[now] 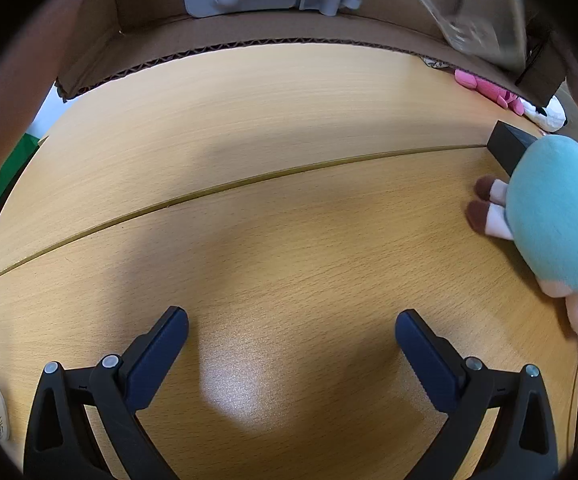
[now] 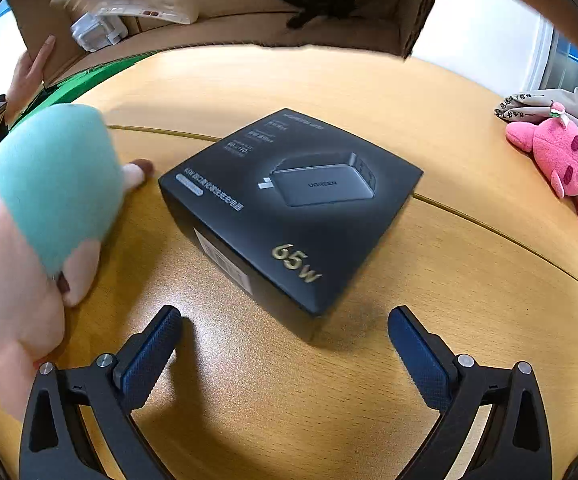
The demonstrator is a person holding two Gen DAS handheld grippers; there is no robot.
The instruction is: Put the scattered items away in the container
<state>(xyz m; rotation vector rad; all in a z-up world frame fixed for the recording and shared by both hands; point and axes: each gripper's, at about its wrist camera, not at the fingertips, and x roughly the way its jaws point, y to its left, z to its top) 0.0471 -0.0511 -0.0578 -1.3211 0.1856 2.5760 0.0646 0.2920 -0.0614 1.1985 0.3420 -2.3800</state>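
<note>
Both the left gripper (image 1: 291,330) and right gripper (image 2: 285,326) gape wide and empty, the charger box (image 2: 289,208), teal doll (image 2: 55,184) and pink plush (image 2: 561,164) lying outside the far cardboard box (image 2: 229,36).

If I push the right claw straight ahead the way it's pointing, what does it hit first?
Most likely the black charger box: it sits directly ahead of the open right claw, its near corner roughly centred between the fingers. The teal plush toy lies off to the left, probably outside that line.
</note>
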